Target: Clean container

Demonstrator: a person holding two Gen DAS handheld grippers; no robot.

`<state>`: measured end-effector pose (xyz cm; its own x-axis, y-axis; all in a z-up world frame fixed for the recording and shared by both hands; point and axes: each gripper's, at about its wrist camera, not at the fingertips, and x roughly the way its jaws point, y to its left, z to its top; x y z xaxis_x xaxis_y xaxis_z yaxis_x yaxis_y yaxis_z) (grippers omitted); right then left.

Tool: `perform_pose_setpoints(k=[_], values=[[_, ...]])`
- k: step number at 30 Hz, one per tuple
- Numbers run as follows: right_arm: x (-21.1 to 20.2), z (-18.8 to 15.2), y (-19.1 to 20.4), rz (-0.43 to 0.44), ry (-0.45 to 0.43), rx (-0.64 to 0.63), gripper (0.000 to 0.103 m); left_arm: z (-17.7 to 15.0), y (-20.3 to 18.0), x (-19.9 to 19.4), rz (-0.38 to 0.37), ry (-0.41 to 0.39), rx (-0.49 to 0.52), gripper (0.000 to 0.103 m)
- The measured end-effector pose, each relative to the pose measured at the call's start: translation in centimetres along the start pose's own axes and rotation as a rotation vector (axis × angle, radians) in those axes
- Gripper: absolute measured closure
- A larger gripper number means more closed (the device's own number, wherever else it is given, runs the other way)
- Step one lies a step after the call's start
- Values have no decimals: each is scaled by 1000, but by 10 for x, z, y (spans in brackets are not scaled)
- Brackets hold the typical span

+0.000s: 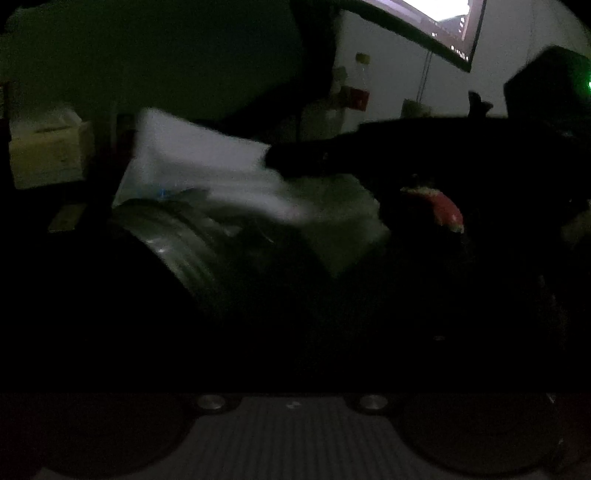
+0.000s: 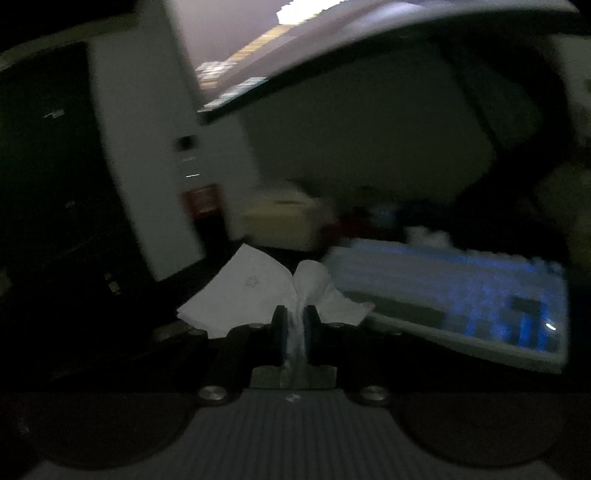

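The scene is very dark. In the left wrist view a round metal container [image 1: 192, 243] lies close in front of the camera, and my left gripper seems to hold it, but its fingers are lost in the dark. A white paper tissue [image 1: 207, 166] hangs over the container, pinched by my right gripper [image 1: 273, 158], which reaches in from the right. In the right wrist view my right gripper [image 2: 295, 314] is shut on the white tissue [image 2: 251, 291], which fans out beyond the pads.
A lit monitor [image 1: 443, 22] hangs at the upper right on a white wall. A backlit keyboard [image 2: 461, 291] lies to the right in the right wrist view. A pale box [image 1: 44, 147] stands at the left. A red object [image 1: 447, 210] sits right of the container.
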<state>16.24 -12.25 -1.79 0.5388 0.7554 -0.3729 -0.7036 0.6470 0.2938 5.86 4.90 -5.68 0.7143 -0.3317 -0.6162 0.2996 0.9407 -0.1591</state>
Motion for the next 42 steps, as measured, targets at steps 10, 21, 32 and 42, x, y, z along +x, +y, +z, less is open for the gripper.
perform_pose_setpoints(k=[10,21,32,42], values=[[6,-5,10,-26,71,-12,91,9,-2,5,66,39,-11,0],[12,-11,26,37,52,-73,91,9,11,5,69,22,-32,0],[-31,-3,-17,47,-94,127,96,10,29,2,-79,-97,-98,90],[-99,-34,-1,3,-104,118,96,0,-13,-12,-517,-99,-10,88]])
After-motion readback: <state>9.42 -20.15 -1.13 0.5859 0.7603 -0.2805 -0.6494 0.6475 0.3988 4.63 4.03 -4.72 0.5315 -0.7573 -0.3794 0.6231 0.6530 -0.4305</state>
